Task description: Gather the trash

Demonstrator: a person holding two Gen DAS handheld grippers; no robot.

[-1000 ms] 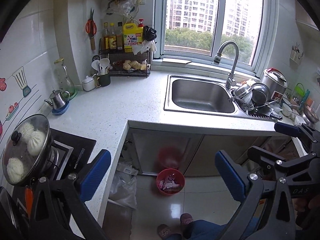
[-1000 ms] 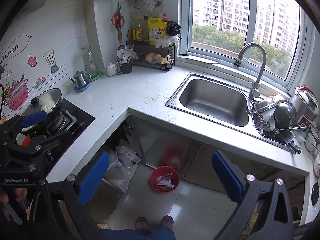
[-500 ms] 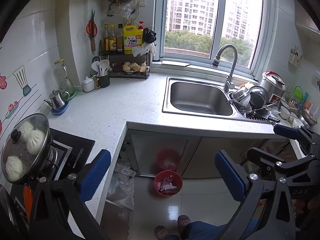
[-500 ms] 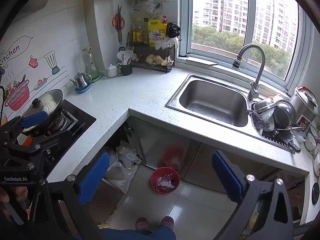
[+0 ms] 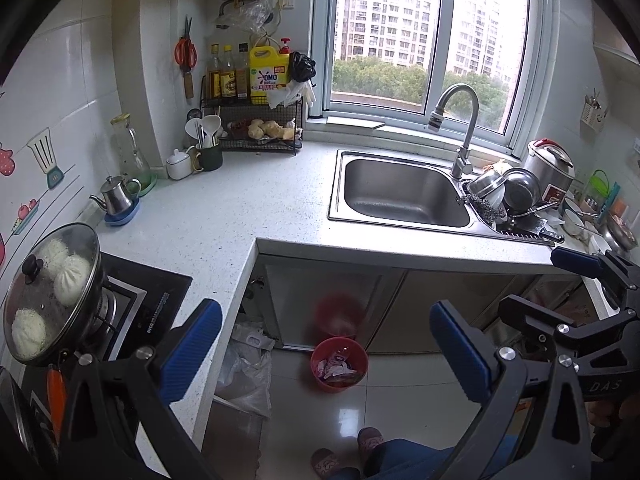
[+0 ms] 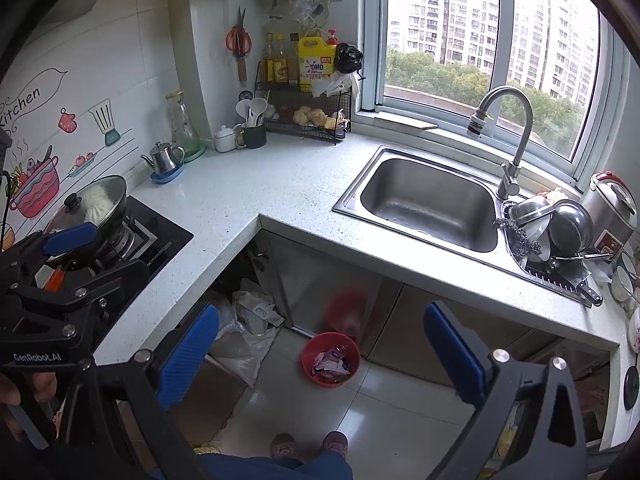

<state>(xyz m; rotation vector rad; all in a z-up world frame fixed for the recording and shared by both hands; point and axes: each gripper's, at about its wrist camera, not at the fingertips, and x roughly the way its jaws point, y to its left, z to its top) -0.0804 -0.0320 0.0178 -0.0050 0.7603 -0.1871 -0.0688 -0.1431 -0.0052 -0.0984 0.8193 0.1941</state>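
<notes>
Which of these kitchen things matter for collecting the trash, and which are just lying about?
For the job:
- red trash bin on the floor, wrappers inside
- plastic bags under the counter
- left claw and right claw, both open and empty

Just lying about:
- steamer pot of buns
- sink
- small kettle
- yellow detergent jug

Left gripper (image 5: 326, 352) held out level, jaws wide apart, nothing between the blue pads. Right gripper (image 6: 322, 350) the same, gaping and empty. Both side by side, pointing forward. Person's feet (image 6: 308, 444) below.
</notes>
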